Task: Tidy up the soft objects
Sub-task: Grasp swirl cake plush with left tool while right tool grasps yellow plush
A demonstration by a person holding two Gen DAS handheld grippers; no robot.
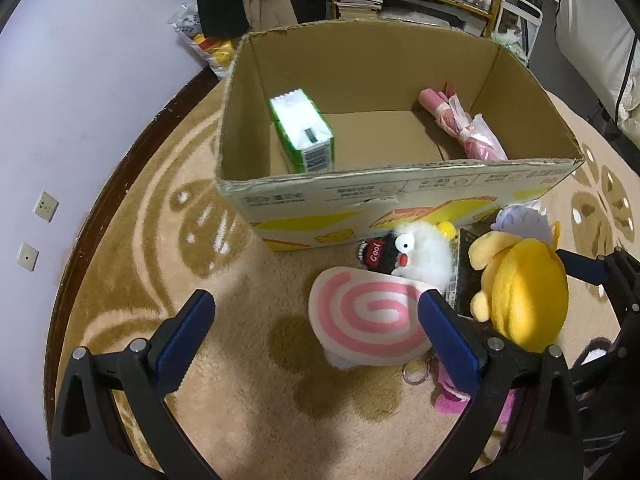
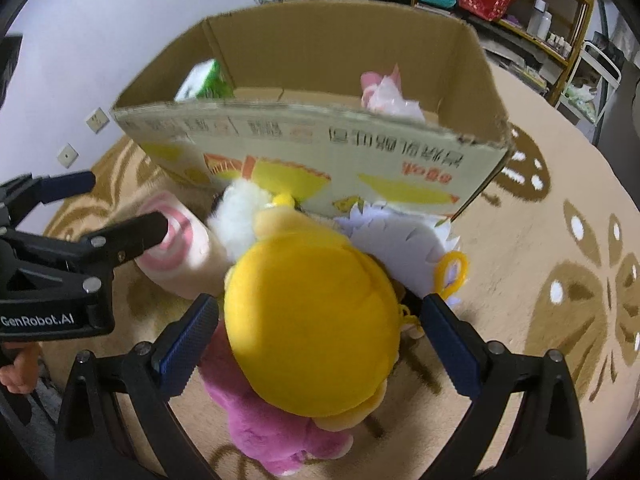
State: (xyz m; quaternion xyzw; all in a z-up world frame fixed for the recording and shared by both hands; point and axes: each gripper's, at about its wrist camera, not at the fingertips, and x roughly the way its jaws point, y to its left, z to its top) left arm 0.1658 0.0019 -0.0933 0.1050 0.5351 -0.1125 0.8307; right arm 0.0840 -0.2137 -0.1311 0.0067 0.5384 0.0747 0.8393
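On the left of the carpet (image 1: pixel 240 360) the left tool (image 1: pixel 316 332) hangs wide open and empty, its right finger just over the edge of the pink-and-white swirl cushion (image 1: pixel 368 316), its left finger over bare pile. Behind stands the open cardboard box (image 1: pixel 360 200), already holding a green tissue pack (image 1: pixel 304 132) at its left wall and a pink wrapped bundle (image 1: pixel 472 128) in its right corner. The soft things still to be sorted lie heaped against the box's near wall: the swirl cushion, a white fluffy toy (image 1: pixel 424 256) with a black "Cool" patch, a yellow plush (image 2: pixel 312 328), a lilac jagged-edged piece (image 2: pixel 396 240) and, under the yellow one, a magenta plush (image 2: pixel 264 432).

The likely trouble is tangling. The yellow plush sits on the magenta one and touches the white toy, and a yellow loop (image 2: pixel 454 276) lies on the lilac piece; a lift may drag a neighbour along and drop it short of the box. The plush is round and squashy, so a shallow pinch could slip off. The left tool's finger is close beside the pile, and the two tools may knock together.

On the right, the right tool (image 2: pixel 320 344) is spread fully, straddling the yellow plush; whether the pads touch it I cannot tell. It grips nothing yet.
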